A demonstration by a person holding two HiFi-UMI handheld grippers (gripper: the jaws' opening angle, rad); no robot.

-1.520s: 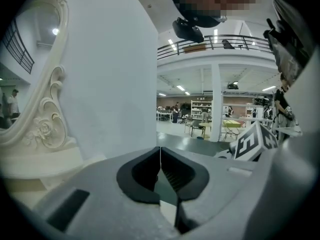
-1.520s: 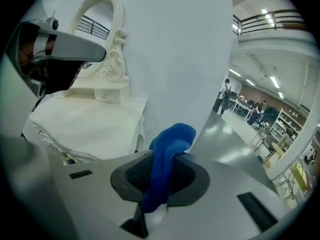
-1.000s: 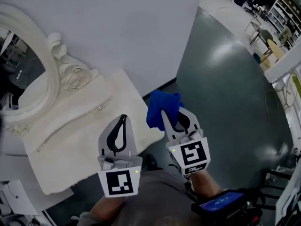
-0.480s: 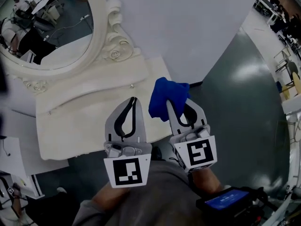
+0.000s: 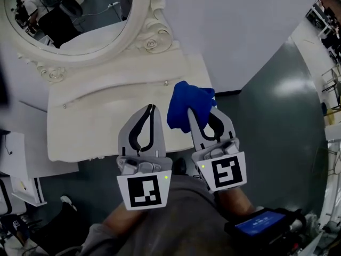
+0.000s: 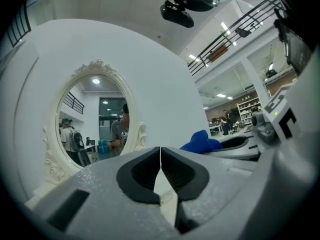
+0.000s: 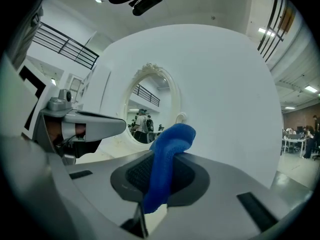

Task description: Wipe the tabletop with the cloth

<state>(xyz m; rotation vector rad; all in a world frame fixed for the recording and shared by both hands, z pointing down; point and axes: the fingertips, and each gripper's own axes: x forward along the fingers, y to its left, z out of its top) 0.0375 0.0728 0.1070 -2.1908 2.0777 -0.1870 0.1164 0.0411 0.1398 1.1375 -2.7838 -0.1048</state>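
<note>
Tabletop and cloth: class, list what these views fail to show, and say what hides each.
- Head view: the tabletop has its near right part behind the left gripper, the right gripper and the blue cloth.
- Every view: the blue cloth is bunched in the right gripper, so its full spread is unseen.
- Head view: the mirror is cut off by the upper edge.
- Gripper views: the tabletop is mostly hidden by gripper bodies.

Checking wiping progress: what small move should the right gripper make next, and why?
Probably ease the right gripper, shut on the crumpled blue cloth, forward and down onto the white dressing-table top. The cloth seems held in the air near its front right corner, so no wiping contact shows.
</note>
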